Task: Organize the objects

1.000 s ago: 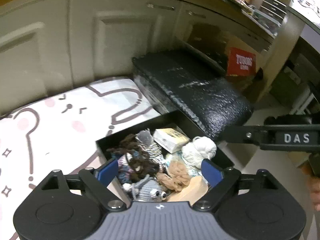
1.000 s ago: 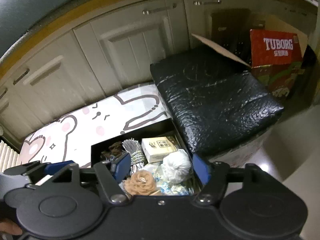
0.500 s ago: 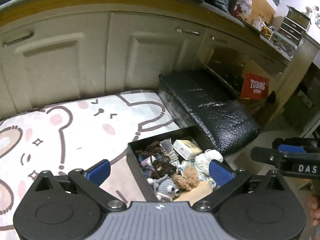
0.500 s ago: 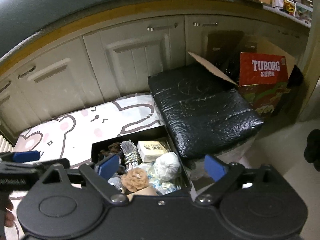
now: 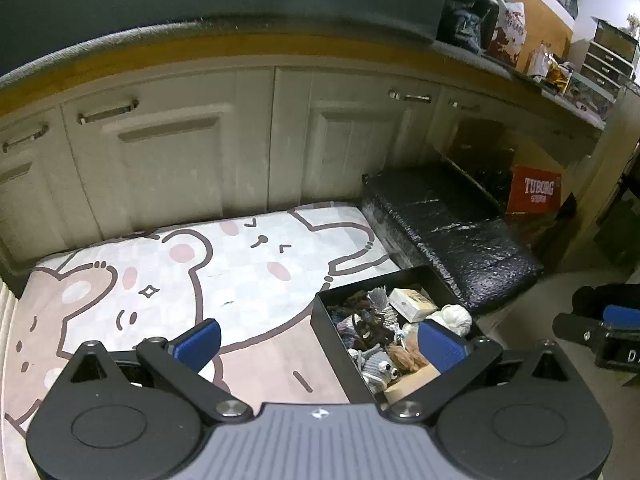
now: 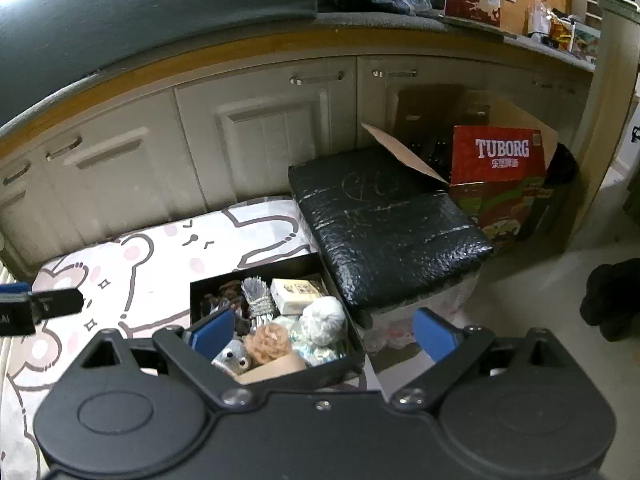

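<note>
Box (image 5: 328,320) – black, open on top, full of little things – sits on the bear mat (image 5: 180,280), at the mat's right edge, just beside the black bundle (image 6: 384,232). In it are a white yarn ball (image 6: 326,318), a small carton (image 6: 298,294), a brown flower (image 6: 270,342) and a grey toy with big eyes (image 5: 376,364).

Left gripper (image 5: 316,338) is spread wide with nothing in it. Right gripper (image 6: 320,330) is opening its jaws, nothing between them. Both hang above the box – not touching.

To do well, I think: pick one toy, come straight down, pinch only that one.

Box's long side runs from the grippers toward the cupboards (image 5: 160,160), open side up
</note>
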A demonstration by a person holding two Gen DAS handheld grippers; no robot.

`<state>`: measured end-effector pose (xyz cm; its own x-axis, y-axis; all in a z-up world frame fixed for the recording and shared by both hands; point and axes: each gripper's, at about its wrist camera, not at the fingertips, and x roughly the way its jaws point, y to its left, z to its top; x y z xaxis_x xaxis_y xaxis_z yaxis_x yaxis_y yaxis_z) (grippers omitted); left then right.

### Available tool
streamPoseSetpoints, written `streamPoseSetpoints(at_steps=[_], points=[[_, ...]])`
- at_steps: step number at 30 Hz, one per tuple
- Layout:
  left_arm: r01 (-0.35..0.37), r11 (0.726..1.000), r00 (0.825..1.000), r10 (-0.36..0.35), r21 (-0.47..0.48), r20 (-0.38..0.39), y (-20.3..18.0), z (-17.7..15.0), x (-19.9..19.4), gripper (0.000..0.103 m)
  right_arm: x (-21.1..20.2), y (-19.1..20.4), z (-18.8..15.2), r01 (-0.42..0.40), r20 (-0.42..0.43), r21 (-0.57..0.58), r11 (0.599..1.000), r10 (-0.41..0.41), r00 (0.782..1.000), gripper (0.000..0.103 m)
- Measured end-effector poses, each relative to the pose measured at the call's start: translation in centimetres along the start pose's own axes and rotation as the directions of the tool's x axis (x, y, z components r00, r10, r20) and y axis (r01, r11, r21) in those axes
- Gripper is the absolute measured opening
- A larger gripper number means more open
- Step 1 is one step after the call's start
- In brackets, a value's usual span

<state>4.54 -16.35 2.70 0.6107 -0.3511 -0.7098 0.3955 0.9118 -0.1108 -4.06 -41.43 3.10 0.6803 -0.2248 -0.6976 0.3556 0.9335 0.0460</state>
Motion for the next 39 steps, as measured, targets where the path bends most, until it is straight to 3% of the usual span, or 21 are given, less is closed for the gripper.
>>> streamPoseSetpoints(at_steps=[9, 19, 26, 39], points=[[0.006, 1.0, 1.0, -0.007, 0.022, 0.015, -0.2, -1.1, -3.3, 0.103, -3.6, 0.3, -1.2, 0.0, 0.032, 0.024, 1.0, -0.001, 0.999, 0.1], [-0.036, 0.997, 0.999, 0.034, 0.061, 0.038, -1.1, -2.8, -5.0, 0.103, -6.7, 0.8, -2.5, 0.03, 0.088, 0.003, 1.0, -0.03, 0.996, 0.103], [-0.067, 0.997, 0.997, 0.064, 0.04, 0.053, -1.1, -3.3, -5.7, 0.103, -7.2, 1.9, -3.0, 0.062, 0.112, -0.05, 0.997, -0.056, 0.992, 0.103], [-0.094, 0.995, 0.996, 0.093, 0.028, 0.011, -0.6, -3.7, -5.0, 0.103, -5.7, 2.3, -3.1, 0.068, 0.045, -0.053, 0.996, -0.066, 0.997, 0.103]])
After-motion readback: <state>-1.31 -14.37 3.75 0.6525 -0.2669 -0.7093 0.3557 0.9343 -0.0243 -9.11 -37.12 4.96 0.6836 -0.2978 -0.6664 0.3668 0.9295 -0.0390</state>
